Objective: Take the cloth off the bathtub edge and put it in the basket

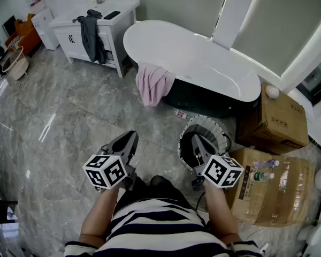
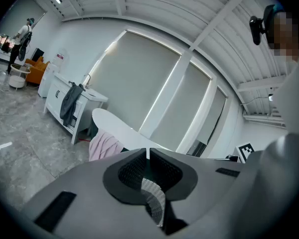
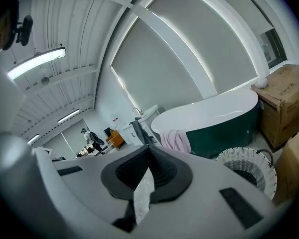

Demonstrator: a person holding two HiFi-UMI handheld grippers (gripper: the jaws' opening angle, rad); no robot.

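A pink cloth [image 1: 153, 83] hangs over the near edge of the white, dark-sided bathtub [image 1: 214, 68]; it also shows as the pink cloth [image 2: 104, 146] and pink cloth [image 3: 176, 139] in the gripper views. A white woven basket [image 1: 216, 130] stands on the floor in front of the tub, right of the cloth, seen too as the basket [image 3: 249, 166]. My left gripper [image 1: 130, 138] is shut and empty, held close to my body, well short of the cloth. My right gripper [image 1: 195, 141] is shut and empty, hovering over the basket's near rim.
A white vanity [image 1: 99, 23] with a dark garment [image 1: 92, 36] draped over it stands left of the tub. Cardboard boxes [image 1: 281, 119] with plastic bottles [image 1: 265, 170] sit at the right. A small basket [image 1: 17, 63] and orange chair [image 1: 24, 31] are far left. A person [image 2: 22, 36] stands far off.
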